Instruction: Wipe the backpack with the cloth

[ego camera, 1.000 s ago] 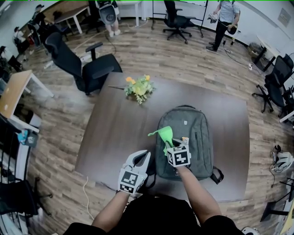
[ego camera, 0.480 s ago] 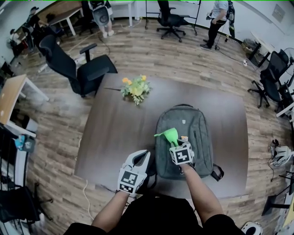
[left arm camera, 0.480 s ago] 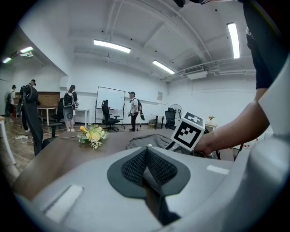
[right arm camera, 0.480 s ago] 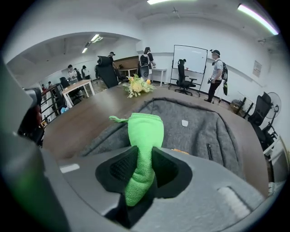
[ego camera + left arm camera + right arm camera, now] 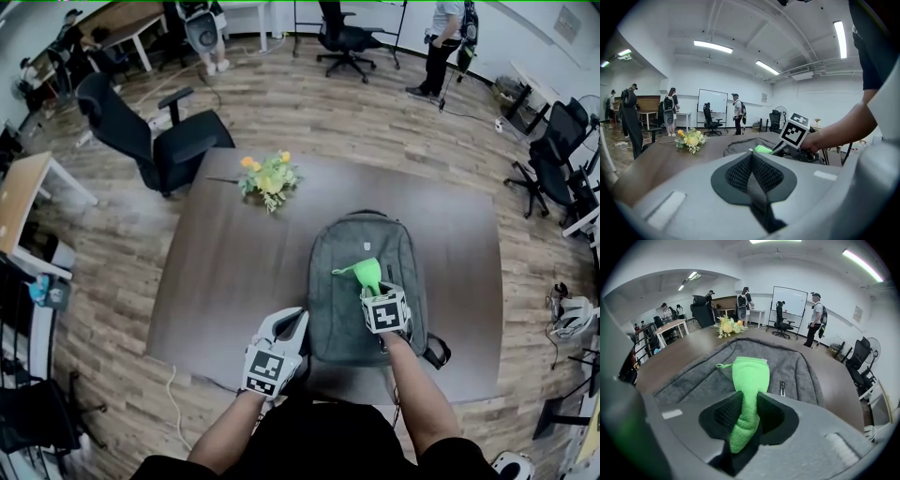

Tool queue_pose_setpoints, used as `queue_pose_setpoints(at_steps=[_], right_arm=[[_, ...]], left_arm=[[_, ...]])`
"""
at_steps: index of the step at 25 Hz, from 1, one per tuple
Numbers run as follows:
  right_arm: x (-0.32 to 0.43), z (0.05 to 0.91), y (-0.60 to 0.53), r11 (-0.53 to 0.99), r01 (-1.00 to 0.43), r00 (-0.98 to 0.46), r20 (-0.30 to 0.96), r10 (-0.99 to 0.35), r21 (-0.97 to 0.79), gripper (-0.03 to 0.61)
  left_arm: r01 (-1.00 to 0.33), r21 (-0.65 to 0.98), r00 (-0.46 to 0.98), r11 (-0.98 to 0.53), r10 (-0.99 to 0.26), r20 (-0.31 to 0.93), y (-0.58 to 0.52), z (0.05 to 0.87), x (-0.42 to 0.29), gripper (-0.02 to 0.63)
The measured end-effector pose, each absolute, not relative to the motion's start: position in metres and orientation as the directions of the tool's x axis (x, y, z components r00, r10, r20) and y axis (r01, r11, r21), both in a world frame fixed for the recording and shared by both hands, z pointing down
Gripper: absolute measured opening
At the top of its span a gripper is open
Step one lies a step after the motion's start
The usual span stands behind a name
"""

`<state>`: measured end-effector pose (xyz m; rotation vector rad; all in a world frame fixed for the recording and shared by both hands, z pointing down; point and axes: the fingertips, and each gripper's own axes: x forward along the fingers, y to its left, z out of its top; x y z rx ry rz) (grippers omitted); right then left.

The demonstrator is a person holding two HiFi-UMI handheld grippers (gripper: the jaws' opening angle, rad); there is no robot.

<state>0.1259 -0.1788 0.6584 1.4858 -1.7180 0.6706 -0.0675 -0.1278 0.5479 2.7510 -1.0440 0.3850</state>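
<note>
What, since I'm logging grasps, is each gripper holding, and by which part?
Right gripper: the green cloth, pinched by its bunched near end. Left gripper: nothing, jaws together.

cloth (image 5: pixel 362 274): bright green | backpack (image 5: pixel 366 289): grey | table (image 5: pixel 225 272): dark brown

the lower end of the cloth (image 5: pixel 749 376) vanishes between the clamped jaws of the right hand-held gripper (image 5: pixel 746 401). the badge (image 5: pixel 371 246) on the backpack (image 5: pixel 339 309) is too small to read, and the right forearm (image 5: pixel 417 403) covers part of the tabletop's (image 5: pixel 234 272) near edge.
</note>
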Motion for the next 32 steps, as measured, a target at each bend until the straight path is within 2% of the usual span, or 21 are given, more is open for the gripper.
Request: queue_pose_setpoints(at_steps=[14, 27, 32], right_arm=[[0.168, 0.652, -0.167, 0.17, -0.978, -0.004, 0.816, -0.578, 0.117, 0.103], [0.243, 0.639, -0.16, 0.056, -0.986, 0.094, 0.793, -0.601, 0.159, 0.103], [0.251, 0.628, -0.151, 0.001, -0.996, 0.069, 0.781, -0.62, 0.088, 0.104]], left_arm=[[-0.658, 0.066, 0.729, -0.75, -0.612, 0.305, -0.12, 0.548, -0.036, 0.017], [-0.702, 0.066, 0.686, -0.709, -0.648, 0.33, -0.125, 0.553, -0.05, 0.018], [-0.697, 0.075, 0.692, -0.714, -0.641, 0.331, -0.119, 0.555, -0.045, 0.018]])
